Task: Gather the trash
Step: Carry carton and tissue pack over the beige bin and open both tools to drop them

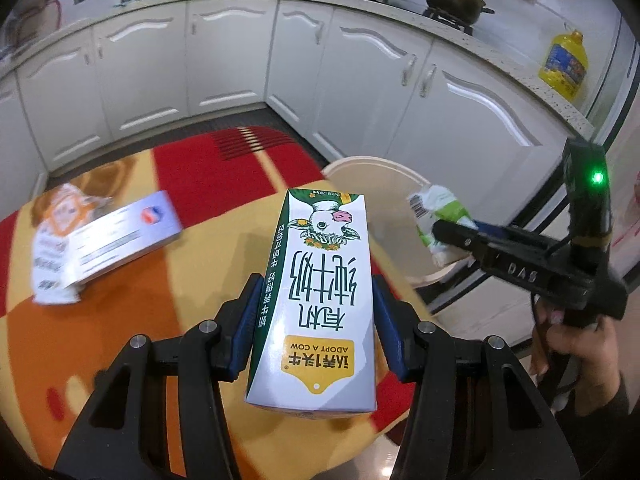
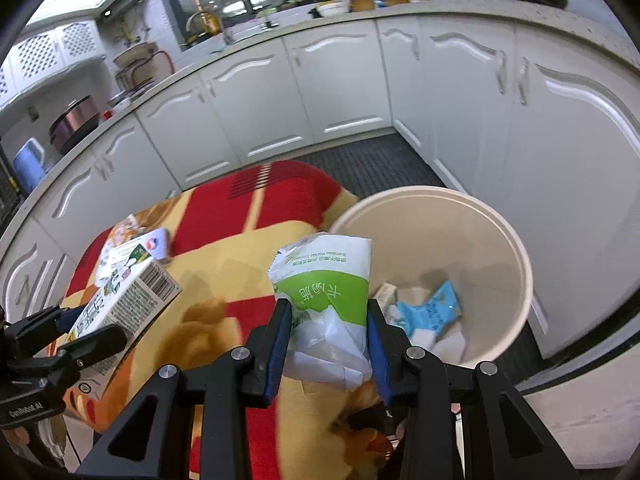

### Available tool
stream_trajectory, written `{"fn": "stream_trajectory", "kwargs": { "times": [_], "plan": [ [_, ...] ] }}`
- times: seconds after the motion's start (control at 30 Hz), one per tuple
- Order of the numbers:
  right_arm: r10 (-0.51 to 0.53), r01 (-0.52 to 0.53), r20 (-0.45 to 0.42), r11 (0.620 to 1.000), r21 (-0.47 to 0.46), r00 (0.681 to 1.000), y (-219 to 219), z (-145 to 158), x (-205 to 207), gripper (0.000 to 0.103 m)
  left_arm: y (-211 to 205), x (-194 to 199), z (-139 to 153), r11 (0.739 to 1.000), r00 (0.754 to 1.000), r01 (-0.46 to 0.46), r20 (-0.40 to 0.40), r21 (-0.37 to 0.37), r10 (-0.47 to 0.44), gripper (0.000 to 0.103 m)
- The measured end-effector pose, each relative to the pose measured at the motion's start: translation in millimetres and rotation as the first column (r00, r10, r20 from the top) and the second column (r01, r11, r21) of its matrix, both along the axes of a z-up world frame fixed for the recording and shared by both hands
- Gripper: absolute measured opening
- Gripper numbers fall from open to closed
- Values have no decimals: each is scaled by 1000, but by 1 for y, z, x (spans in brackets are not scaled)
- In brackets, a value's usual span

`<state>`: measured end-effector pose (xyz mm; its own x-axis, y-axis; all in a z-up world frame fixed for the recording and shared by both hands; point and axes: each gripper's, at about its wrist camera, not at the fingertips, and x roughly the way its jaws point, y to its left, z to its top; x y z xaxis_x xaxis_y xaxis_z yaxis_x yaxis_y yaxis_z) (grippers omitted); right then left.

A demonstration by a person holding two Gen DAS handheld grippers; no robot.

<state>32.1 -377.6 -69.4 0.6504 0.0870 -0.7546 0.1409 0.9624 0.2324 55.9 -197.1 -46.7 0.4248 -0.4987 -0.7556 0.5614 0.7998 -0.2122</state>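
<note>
Milk carton point(image 1: 320, 300), boxy cardboard, fills left jaws; right jaws pinch crinkled tissue pack point(image 2: 326, 304).

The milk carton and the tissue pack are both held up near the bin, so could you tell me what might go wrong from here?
1. The right gripper pinches the soft tissue pack while it is over the table's blanket, short of the bin; released now, it may miss.
2. The left gripper holds the milk carton further from the bin, and the two grippers could collide at the rim.
</note>
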Motion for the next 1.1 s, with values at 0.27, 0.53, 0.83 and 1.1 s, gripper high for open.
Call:
{"fn": "stream_trajectory", "kwargs": {
  "times": [0.27, 0.53, 0.83, 1.1],
  "plan": [
    [-54, 55, -18, 998, 22, 998, -32, -13, -1, 35, -40, 16, -7, 999, 999, 39, -37, -8, -39, 51],
    [-84, 85, -27, 996, 42, 996, -51, -21, -2, 35, -67, 26, -11, 998, 998, 56, -37, 11, -55, 51],
    [-99, 101, -38, 993, 54, 994, -64, -26, -2, 35, -86, 32, -15, 997, 997, 66, -36, 29, -65, 51],
    [-114, 117, -62, 992, 43, 992, -72, -35, 4, 35, -103, 42, -21, 996, 996, 73, -45, 41, -71, 51]
  ]
}}
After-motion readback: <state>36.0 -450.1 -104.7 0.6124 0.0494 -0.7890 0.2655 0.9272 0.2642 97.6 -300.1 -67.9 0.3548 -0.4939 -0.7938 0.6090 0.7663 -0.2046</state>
